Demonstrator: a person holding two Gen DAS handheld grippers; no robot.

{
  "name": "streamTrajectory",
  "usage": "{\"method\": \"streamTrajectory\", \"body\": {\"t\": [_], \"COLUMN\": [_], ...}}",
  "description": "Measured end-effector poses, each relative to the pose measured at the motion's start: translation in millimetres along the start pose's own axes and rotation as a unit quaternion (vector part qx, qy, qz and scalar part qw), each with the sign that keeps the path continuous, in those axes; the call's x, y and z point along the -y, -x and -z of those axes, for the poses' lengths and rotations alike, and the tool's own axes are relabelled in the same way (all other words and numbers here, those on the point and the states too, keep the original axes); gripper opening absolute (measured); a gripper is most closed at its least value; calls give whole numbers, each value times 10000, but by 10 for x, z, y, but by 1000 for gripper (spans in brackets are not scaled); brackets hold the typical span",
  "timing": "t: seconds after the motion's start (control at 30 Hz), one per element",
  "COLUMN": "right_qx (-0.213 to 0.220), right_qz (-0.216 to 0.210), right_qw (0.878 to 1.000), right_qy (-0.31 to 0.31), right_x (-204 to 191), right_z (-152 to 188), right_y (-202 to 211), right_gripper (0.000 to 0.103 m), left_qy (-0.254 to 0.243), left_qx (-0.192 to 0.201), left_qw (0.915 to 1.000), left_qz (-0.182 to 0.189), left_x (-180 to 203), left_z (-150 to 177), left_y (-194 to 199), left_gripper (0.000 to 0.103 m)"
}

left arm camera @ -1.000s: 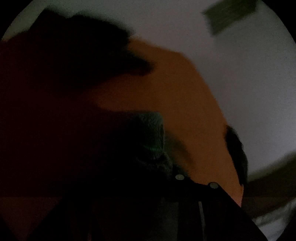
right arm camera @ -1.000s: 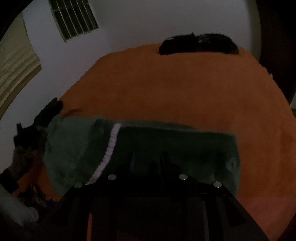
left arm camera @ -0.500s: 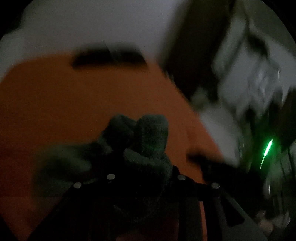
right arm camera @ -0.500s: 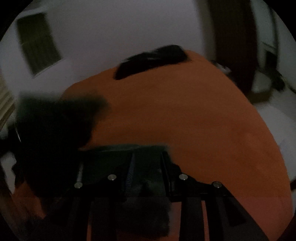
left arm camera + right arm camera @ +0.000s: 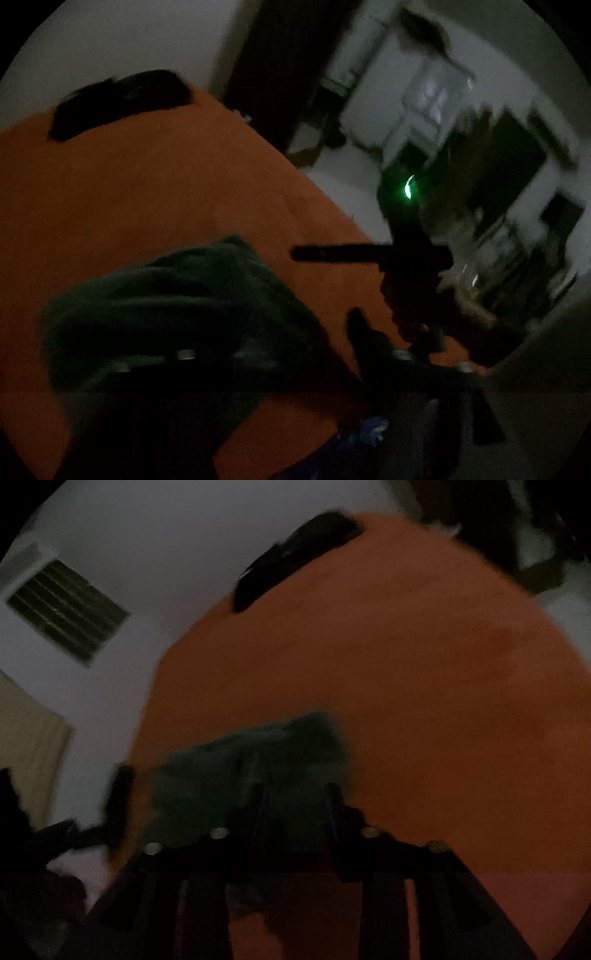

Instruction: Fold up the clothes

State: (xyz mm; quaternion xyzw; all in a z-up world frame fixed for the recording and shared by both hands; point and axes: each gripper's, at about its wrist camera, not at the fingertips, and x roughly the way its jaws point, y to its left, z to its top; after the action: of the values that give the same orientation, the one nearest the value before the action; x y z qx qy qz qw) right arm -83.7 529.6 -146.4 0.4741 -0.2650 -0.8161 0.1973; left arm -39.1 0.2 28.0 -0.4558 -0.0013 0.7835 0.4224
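Since a second ago, both my views have swung right: the left one had a dark shape over the orange cover, and now it looks past the bed's edge into the room. The green garment, then spread long with a pale stripe showing, lies bunched in a compact heap.

Left gripper: low over the bed, tilted; the frame is dark and blurred. One dark finger rises beside the garment's right edge; the other is lost under the cloth. I cannot tell whether the jaws are apart or closed.

Right gripper: held low, pointed across the bed. Its two fingers stand apart, tips against the near edge of the garment, nothing pinched between them that I can make out.

Surface: orange bed cover, fairly smooth. The garment sits on it near me, at the near-left part in the right view.

Room: pale wall with a slatted vent at left, beige curtain below it. Dim clutter beyond the bed's right edge, with a green light glowing.

Around: dark bundle at the far edge of the bed, well apart from the garment. In the left view the right gripper's dark body crosses the bed edge, hiding part of the room.
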Motion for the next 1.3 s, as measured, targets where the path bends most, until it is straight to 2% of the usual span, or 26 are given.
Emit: {"method": "streamTrajectory", "body": {"t": [0.03,0.1,0.13,0.17,0.27,0.3,0.33,0.37,0.4,0.5,0.53,0.63,0.7,0.73,0.77,0.9,0.93,1.0,1.07,1.1,1.13,1.17,1.2,1.23,1.27,1.3], "right_qx": [-149,-391,-506,-621,-935,-1001,-1065,-1100,-1133,-458,-37,495,77,-139,-108,51,91,-226,-550,-712,-873,-833,-785,-737,-689,-641], "right_qz": [-225,-549,-503,-452,-252,-127,-1,111,223,446,519,558,783,897,908,937,945,716,481,363,245,297,355,414,472,531], "right_qw": [9996,9977,9972,9964,9932,9924,9913,9904,9892,9909,9911,9925,9924,9915,9913,9905,9903,9950,9969,9968,9958,9961,9963,9964,9965,9965], "right_qy": [13,122,234,346,643,706,768,834,900,1182,1227,970,943,931,944,1002,1017,656,286,101,-84,-53,-15,24,63,101], "right_x": [-41,-134,-187,-241,-343,-348,-354,-353,-353,-422,-457,-373,-234,-163,-151,-112,-102,-34,35,70,104,103,100,98,95,92], "right_z": [-32,-110,-160,-210,-335,-350,-363,-362,-360,-385,-409,-515,-454,-422,-410,-364,-352,-274,-195,-155,-115,-106,-98,-90,-81,-73], "right_y": [-55,-167,-254,-341,-601,-690,-780,-820,-859,-563,-333,20,-216,-338,-313,-193,-163,-88,-13,24,61,82,103,123,144,164], "right_gripper": [58,58,58,58,58,47,23,16,12,7,7,7,7,7,8,18,32,58,58,58,58,58,48,29,27,18], "left_qy": [204,649,890,1158,1972,2181,2389,2568,2623,2704,2678,2445,2261,2200,2149,2264,2342,2544,2841,2945,3032,3044,3059,3085,3106,3109], "left_qx": [57,113,122,145,279,273,240,208,187,189,226,253,141,62,-14,-106,-95,-140,-298,-243,-186,-118,-40,77,196,322], "left_qw": [9995,9939,9880,9828,9676,9632,9588,9548,9541,9536,9546,9606,9644,9644,9642,9625,9618,9593,9536,9514,9494,9492,9487,9469,9453,9449], "left_qz": [-227,-888,-1254,-1434,-1555,-1548,-1517,-1483,-1436,-1313,-1285,-1295,-1367,-1469,-1551,-1491,-1412,-1218,-953,-866,-794,-789,-803,-897,-975,-974], "left_x": [-218,-722,-995,-1251,-1914,-2064,-2173,-2259,-2245,-2222,-2219,-2148,-2118,-2137,-2159,-2331,-2377,-2481,-2596,-2629,-2654,-2637,-2619,-2594,-2569,-2542], "left_z": [-17,-28,-10,78,260,301,389,465,480,541,567,607,611,620,622,510,495,471,450,445,441,444,443,418,392,365], "left_y": [110,275,342,404,403,360,314,266,210,148,190,282,209,182,159,121,116,97,20,-5,-28,-39,-44,-28,-7,31], "left_gripper": [75,75,75,75,75,75,75,75,75,75,75,75,75,75,75,75,75,76,76,75,63,47,26,24,22,21]}}
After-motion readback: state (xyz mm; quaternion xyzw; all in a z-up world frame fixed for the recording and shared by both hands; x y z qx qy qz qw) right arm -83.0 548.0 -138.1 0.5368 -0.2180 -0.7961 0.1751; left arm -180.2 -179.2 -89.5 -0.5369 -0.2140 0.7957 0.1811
